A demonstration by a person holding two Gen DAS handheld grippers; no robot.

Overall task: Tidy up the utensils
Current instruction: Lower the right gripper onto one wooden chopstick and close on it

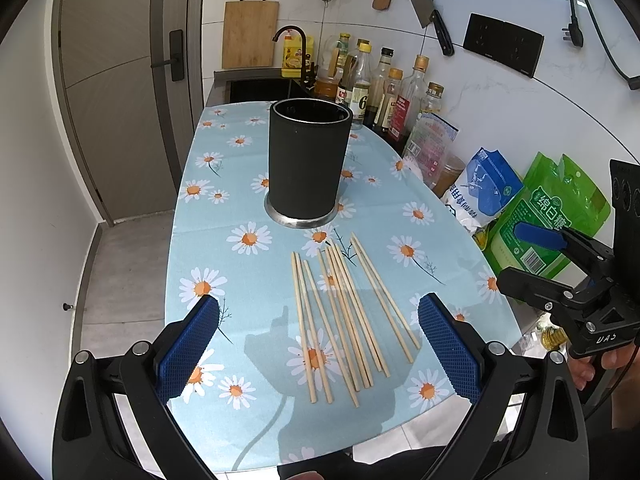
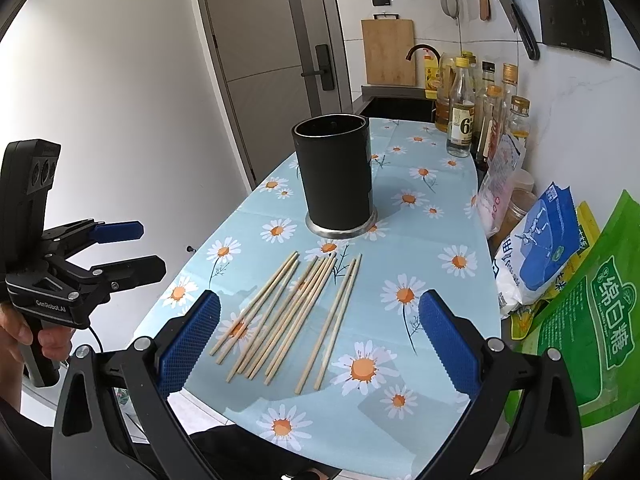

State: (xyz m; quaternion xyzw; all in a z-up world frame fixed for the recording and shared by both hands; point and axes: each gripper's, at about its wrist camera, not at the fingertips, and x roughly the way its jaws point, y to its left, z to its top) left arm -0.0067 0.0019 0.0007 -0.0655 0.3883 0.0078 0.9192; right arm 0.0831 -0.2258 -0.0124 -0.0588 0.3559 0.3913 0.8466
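Observation:
Several wooden chopsticks [image 1: 344,312] lie side by side on the daisy-print tablecloth [image 1: 224,184]; they also show in the right wrist view [image 2: 288,316]. A black cylindrical utensil holder [image 1: 307,158] stands upright and empty behind them, also in the right wrist view [image 2: 334,172]. My left gripper [image 1: 318,344] is open and empty, hovering above the near ends of the chopsticks. My right gripper [image 2: 318,344] is open and empty, above the near table edge. Each gripper shows in the other's view: the right gripper [image 1: 536,256] to the right, the left gripper [image 2: 136,248] to the left.
Oil and sauce bottles [image 1: 384,88] line the back right wall. Bags of salt [image 1: 484,188] and sugar [image 1: 548,216] stand along the table's right edge. A sink with a tap [image 1: 292,40] and a cutting board [image 1: 250,34] are behind. A door [image 1: 120,80] is at the left.

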